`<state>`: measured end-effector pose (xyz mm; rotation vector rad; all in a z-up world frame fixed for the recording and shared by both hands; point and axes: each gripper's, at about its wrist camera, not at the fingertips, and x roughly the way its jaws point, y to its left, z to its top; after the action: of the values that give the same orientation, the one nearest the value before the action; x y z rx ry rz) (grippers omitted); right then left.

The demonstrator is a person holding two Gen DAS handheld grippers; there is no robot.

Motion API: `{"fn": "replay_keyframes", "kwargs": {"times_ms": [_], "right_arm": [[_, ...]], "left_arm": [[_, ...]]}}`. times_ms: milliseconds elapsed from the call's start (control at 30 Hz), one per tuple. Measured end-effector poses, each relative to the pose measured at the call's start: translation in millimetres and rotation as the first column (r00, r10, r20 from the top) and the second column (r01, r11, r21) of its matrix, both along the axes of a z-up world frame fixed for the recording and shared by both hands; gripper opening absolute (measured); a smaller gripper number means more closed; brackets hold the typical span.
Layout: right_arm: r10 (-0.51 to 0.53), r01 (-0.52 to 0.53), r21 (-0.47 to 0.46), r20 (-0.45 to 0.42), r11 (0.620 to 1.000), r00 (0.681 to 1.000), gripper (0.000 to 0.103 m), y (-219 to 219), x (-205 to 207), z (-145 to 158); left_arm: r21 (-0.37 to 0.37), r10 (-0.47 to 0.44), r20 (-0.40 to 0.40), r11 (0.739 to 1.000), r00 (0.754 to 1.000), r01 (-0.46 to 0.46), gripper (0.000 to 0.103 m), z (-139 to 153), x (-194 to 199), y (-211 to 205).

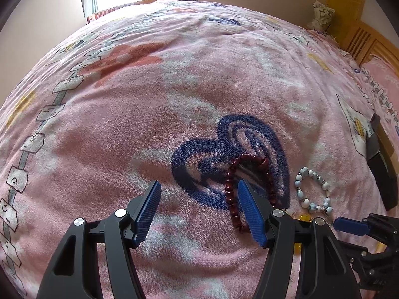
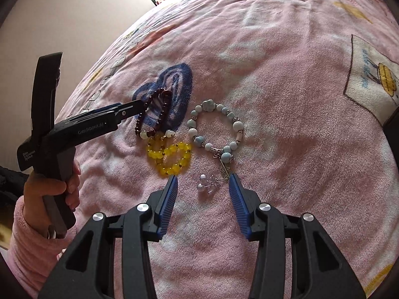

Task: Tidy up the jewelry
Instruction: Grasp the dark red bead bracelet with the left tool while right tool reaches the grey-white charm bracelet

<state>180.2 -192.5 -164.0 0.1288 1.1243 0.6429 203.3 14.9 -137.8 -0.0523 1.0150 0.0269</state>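
Though both grippers' fingers gape empty, clear trinket (image 2: 208, 185) indistinct; yellow bracelet (image 1: 305, 218) half-hidden.

Left view: yellow bracelet (image 1: 305, 218) mostly hidden behind left claw's (image 1: 199, 211) right finger, only a sliver shows. Dark bracelet (image 1: 247, 189) partly covered by that finger too. Right claw (image 1: 349, 226) cut off at 4 o'clock edge. Right view: clear trinket (image 2: 208, 184) too small and glassy to identify; sleeve (image 2: 27, 244) cut off at 8 o'clock.
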Motion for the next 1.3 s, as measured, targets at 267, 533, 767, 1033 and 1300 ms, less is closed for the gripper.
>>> {"fn": "replay_keyframes", "kwargs": {"times_ms": [267,533,767,1033,1300], "right_arm": [[0.017,-0.013,-0.109,0.037,0.994,0.999,0.032,18.2,-3.4,-1.9],[0.003,0.004,-0.131,0.055,0.991,0.998,0.021,17.3,-0.7,-3.1],[0.004,0.005,-0.119,0.075,0.993,0.997,0.02,10.1,-3.6,6.3],[-0.023,0.033,-0.073,0.126,0.997,0.992,0.02,-7.2,-8.9,33.7],[-0.071,0.074,-0.013,0.18,0.997,0.981,0.02,-27.3,-9.8,60.7]], "left_arm": [[0.045,-0.017,-0.037,0.999,0.999,0.018,0.065,-13.7,11.7,-7.1],[0.11,-0.026,-0.005,0.994,1.0,0.026,0.041,-14.1,13.6,-12.5],[0.124,-0.046,0.023,0.991,0.999,0.043,0.009,-7.6,7.2,-9.7],[0.13,-0.072,0.066,0.989,0.995,0.063,0.009,13.4,-3.5,-11.0],[0.16,-0.132,0.119,0.981,0.984,0.112,0.009,46.4,-13.7,-27.7]]}}
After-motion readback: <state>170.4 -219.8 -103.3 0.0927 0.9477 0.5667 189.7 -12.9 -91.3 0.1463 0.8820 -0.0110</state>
